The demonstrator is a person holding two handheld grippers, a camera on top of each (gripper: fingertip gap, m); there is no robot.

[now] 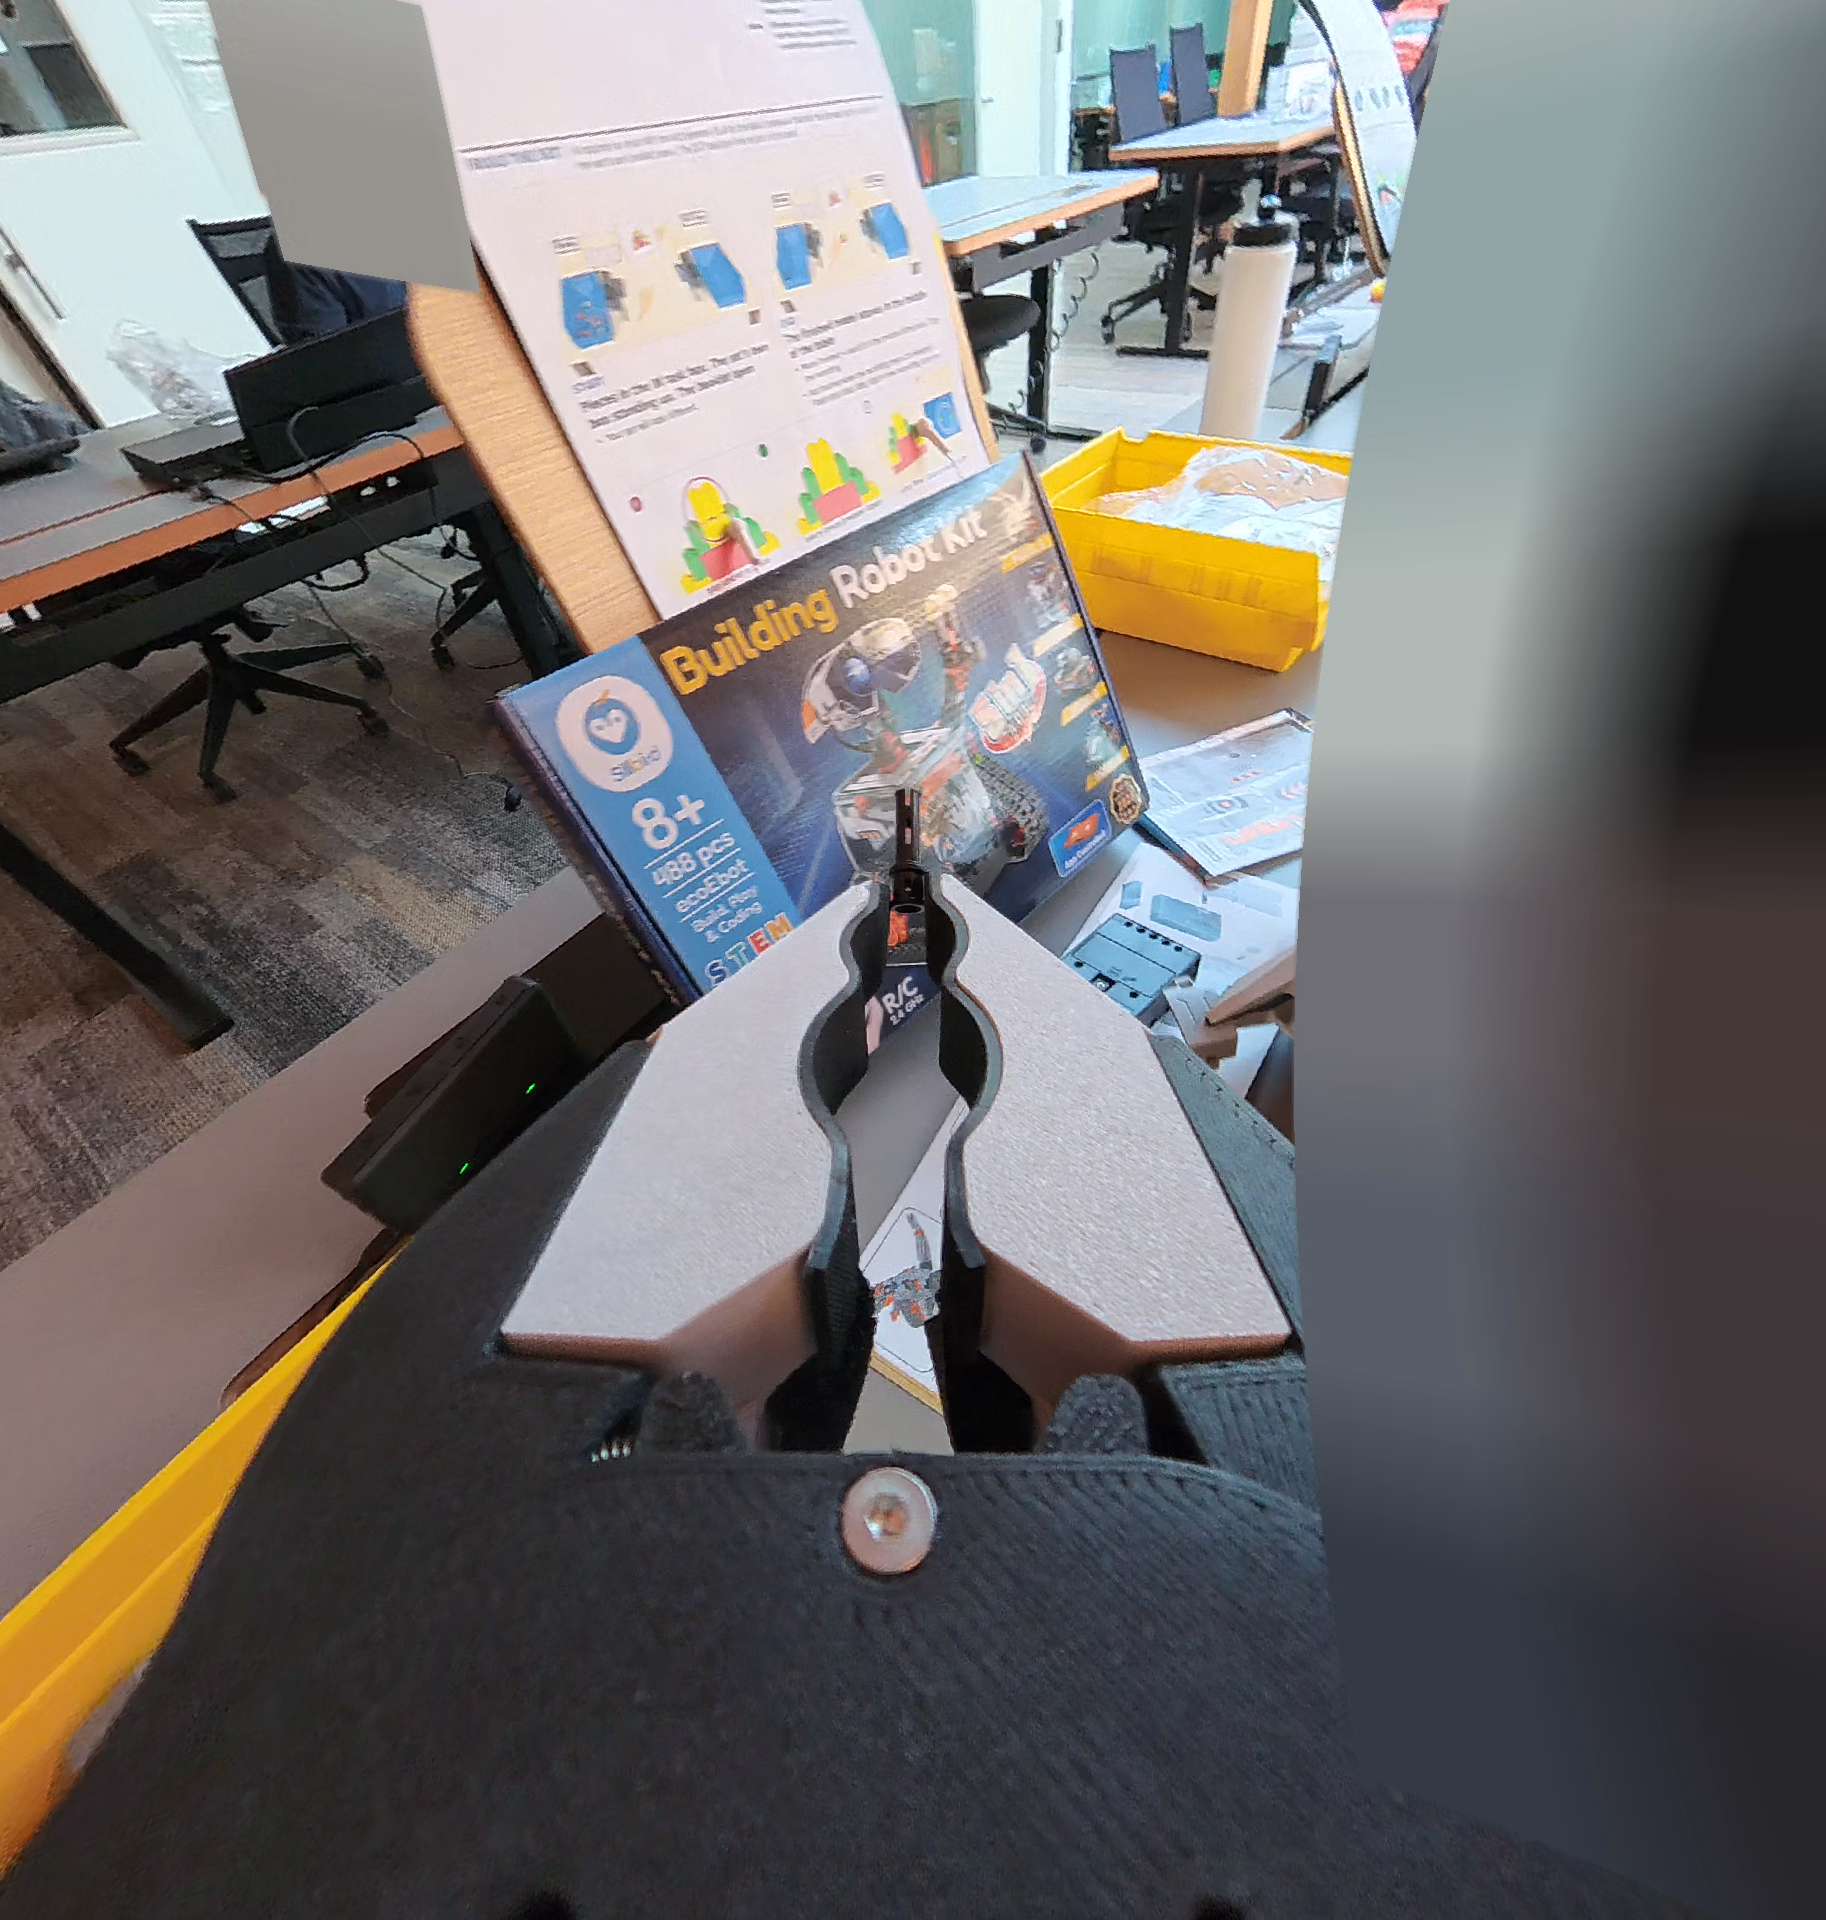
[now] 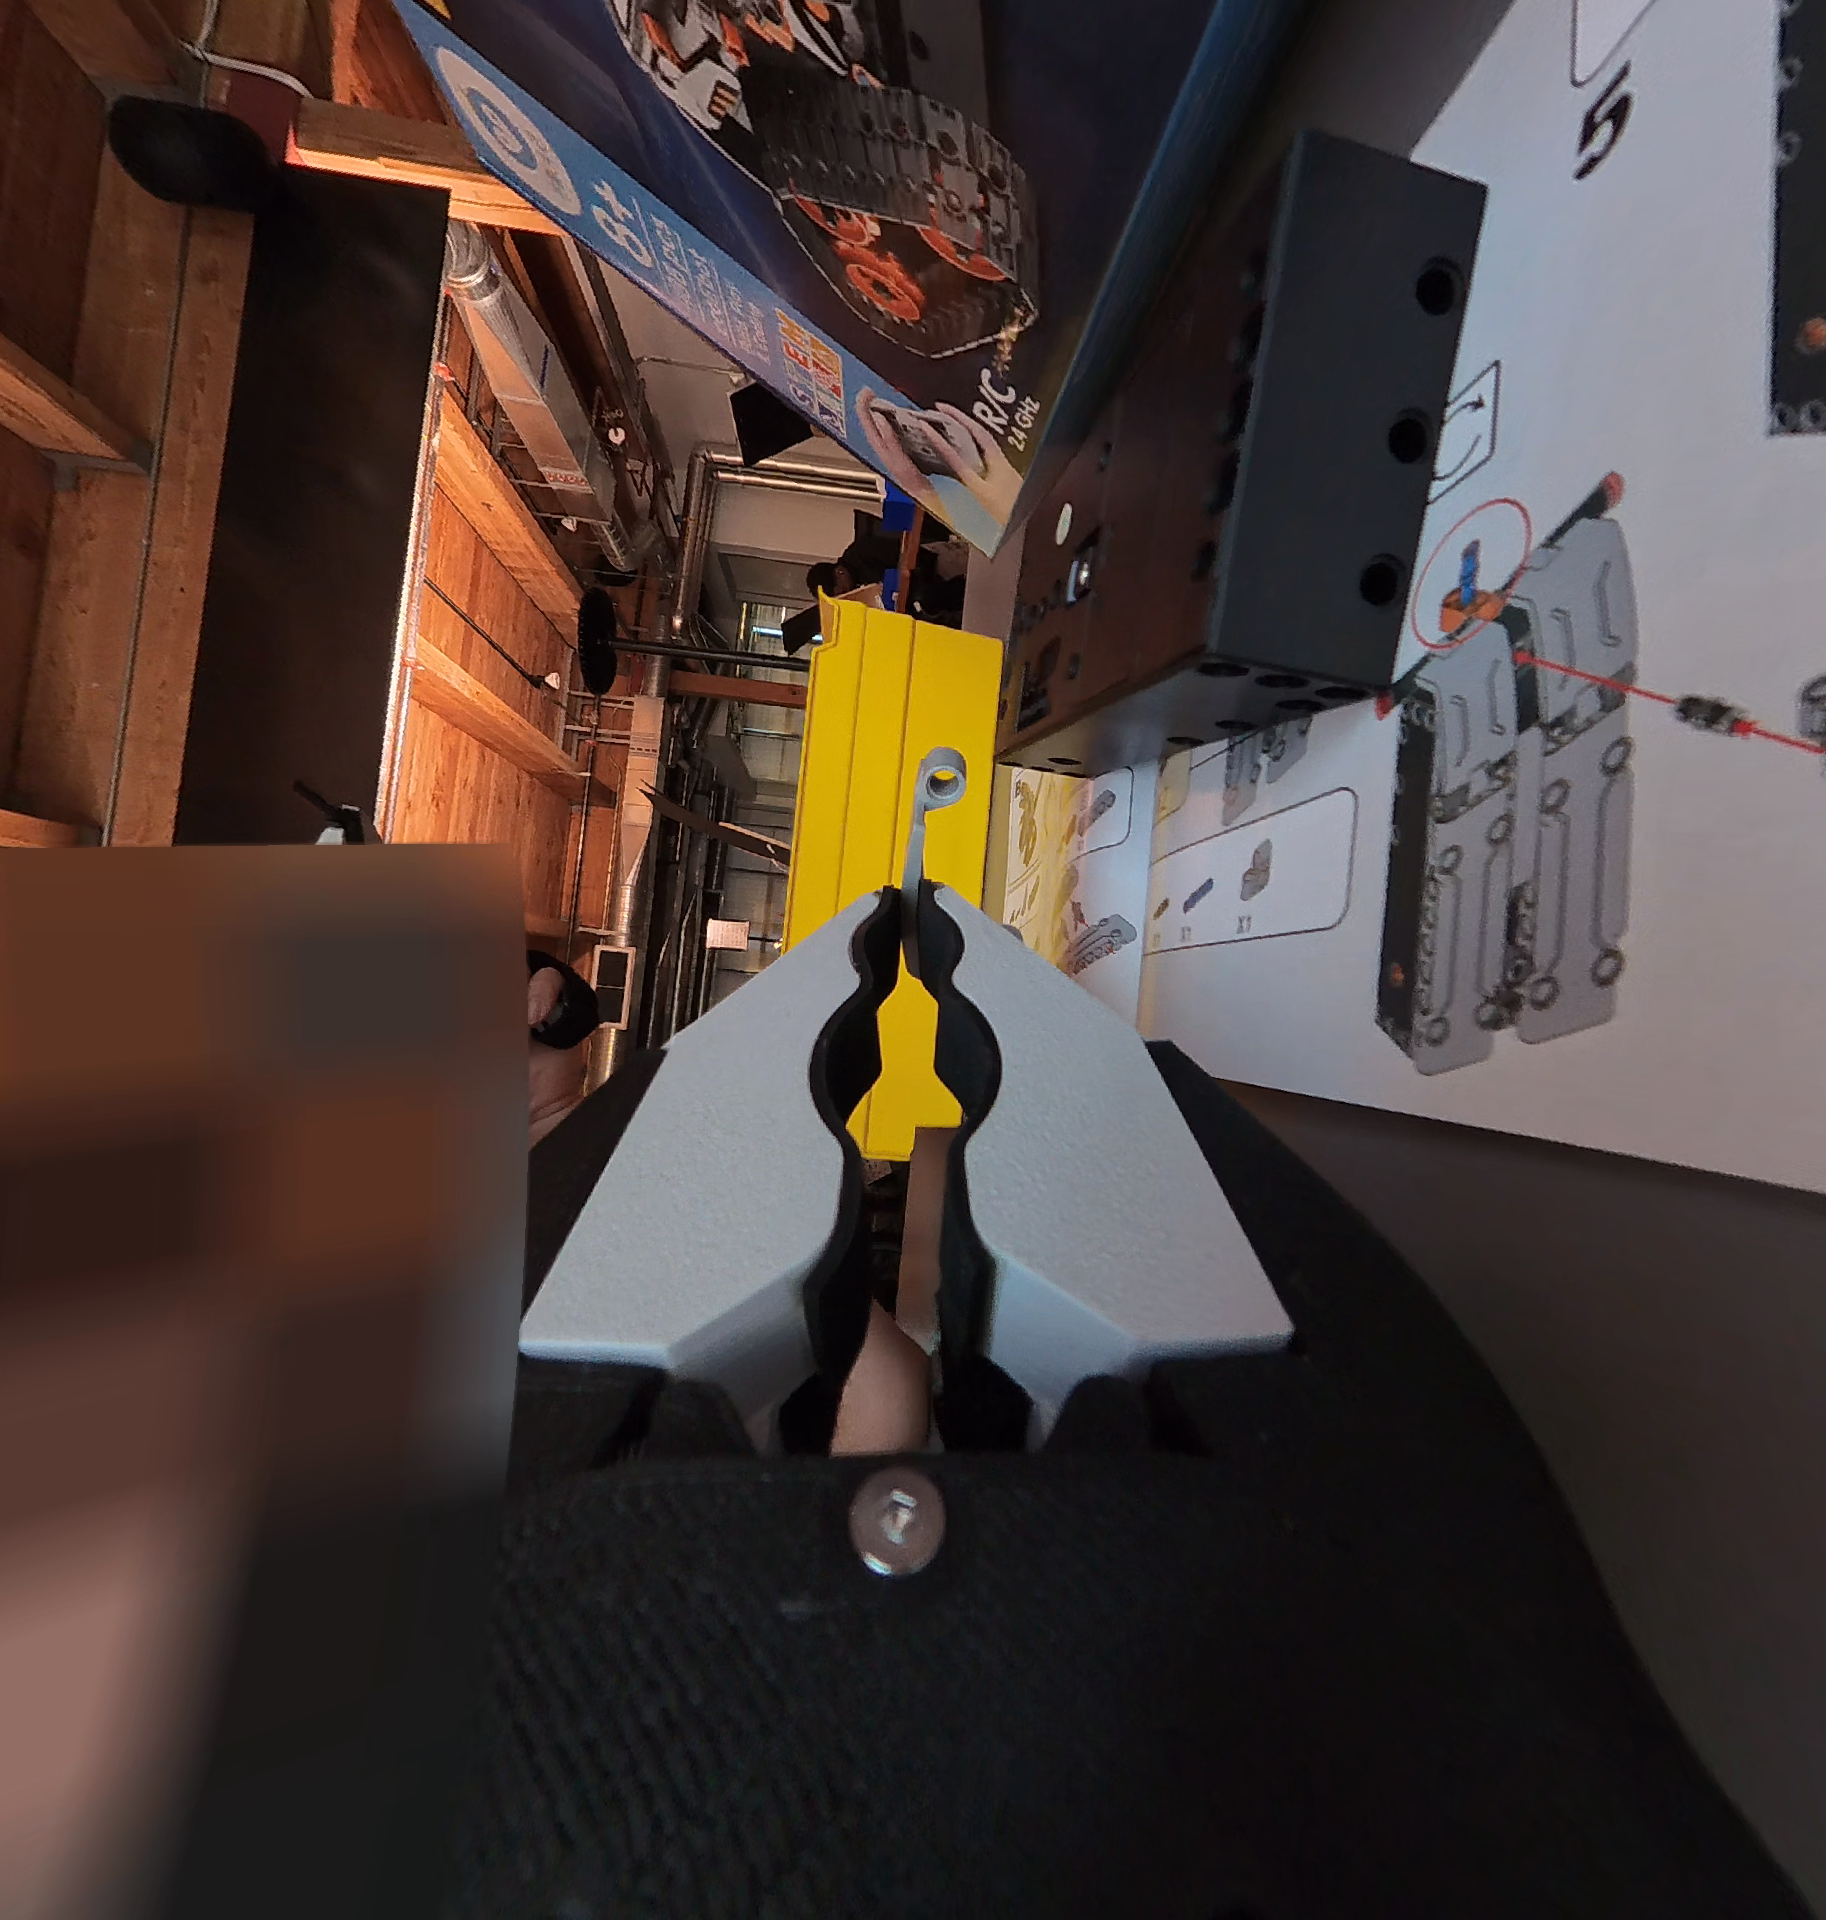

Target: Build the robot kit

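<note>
Left wrist view: jaws pinch a half-hidden black pin (image 1: 907, 842); right jaws clamp a grey connector (image 2: 935, 805).

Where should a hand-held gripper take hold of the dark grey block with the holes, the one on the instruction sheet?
Grip the dark grey block across its two long faces, near the middle, coming from above. It is long and boxy and rests on the instruction sheet, so those faces look flat and parallel. The blue kit box leans close beside it, which crowds that side, so the fit there is uncertain.
</note>
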